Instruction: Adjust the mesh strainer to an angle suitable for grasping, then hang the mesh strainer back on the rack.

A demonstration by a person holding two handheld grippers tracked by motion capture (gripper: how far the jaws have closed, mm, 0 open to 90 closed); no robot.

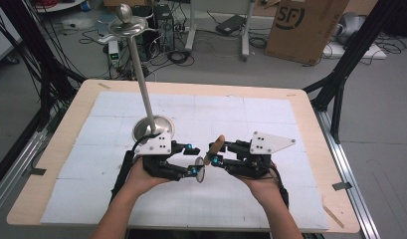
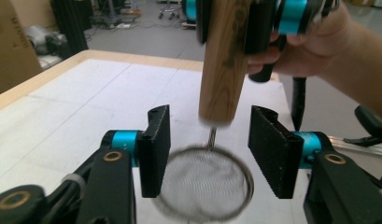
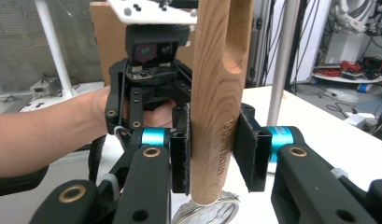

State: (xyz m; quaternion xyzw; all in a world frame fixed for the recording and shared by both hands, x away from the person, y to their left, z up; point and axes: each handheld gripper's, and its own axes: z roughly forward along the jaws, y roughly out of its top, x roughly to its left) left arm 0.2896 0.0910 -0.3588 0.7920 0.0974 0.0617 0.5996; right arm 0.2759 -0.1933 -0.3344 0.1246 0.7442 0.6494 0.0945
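Note:
A small strainer with a wooden handle (image 1: pixel 214 148) and a round wire mesh bowl (image 1: pixel 200 174) hangs above the white mat, handle up and bowl down. My right gripper (image 1: pixel 214 153) is shut on the wooden handle (image 3: pixel 219 93), pads pressed on both its sides. My left gripper (image 1: pixel 192 160) faces it from the left and is open. In the left gripper view the mesh bowl (image 2: pixel 205 189) lies low between the jaws of my left gripper (image 2: pixel 209 149), with gaps on both sides, and the handle (image 2: pixel 223 60) rises above it.
A tall metal stand with a round base (image 1: pixel 152 128) and a dish on top (image 1: pixel 127 25) rises just behind my left hand. The wooden table (image 1: pixel 310 99) carries a white mat. Cables, a cardboard box (image 1: pixel 305 27) and black frame legs stand beyond it.

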